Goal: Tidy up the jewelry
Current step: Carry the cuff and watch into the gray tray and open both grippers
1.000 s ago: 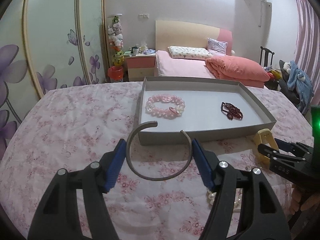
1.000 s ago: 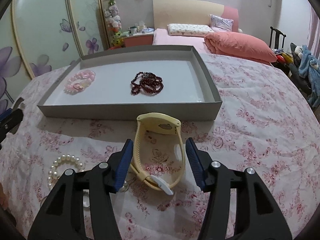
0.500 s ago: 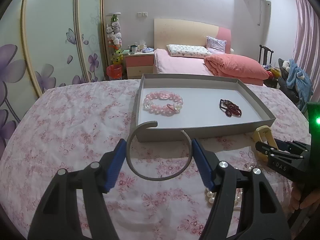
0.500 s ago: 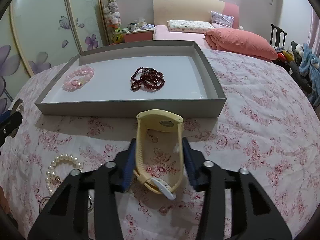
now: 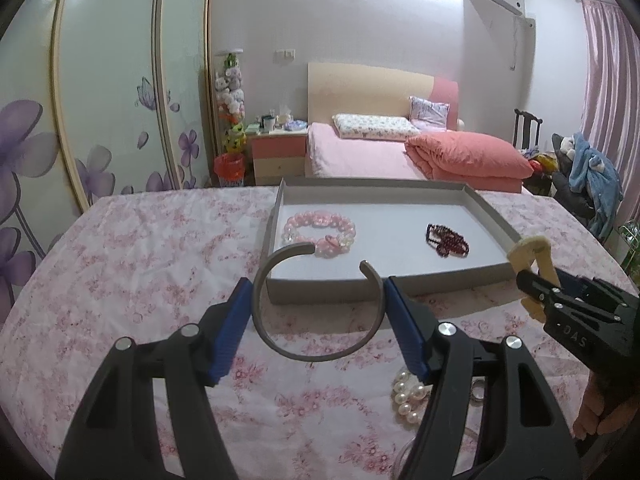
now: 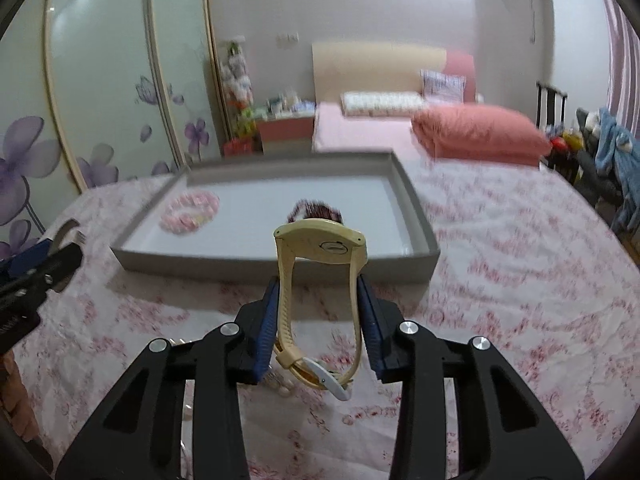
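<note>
My left gripper (image 5: 318, 300) is shut on a grey open bangle (image 5: 304, 350) and holds it above the floral cloth, just in front of the grey tray (image 5: 384, 280). The tray holds a pink bead bracelet (image 5: 320, 226) and a dark red bead strand (image 5: 448, 240). My right gripper (image 6: 318, 304) is shut on a yellow watch (image 6: 320, 240) and holds it lifted before the tray's (image 6: 276, 266) near wall; the watch also shows in the left wrist view (image 5: 530, 254). A white pearl bracelet (image 5: 410, 398) lies on the cloth under the left gripper.
The table is covered with a pink floral cloth (image 5: 132, 280). A small ring (image 5: 478, 390) lies beside the pearls. A bed (image 5: 400, 152), a nightstand (image 5: 276, 152) and a chair with clothes (image 5: 588, 184) stand beyond the table.
My right gripper closed on the yellow watch and lifted it off the cloth toward the tray. My left gripper rose slightly with the bangle.
</note>
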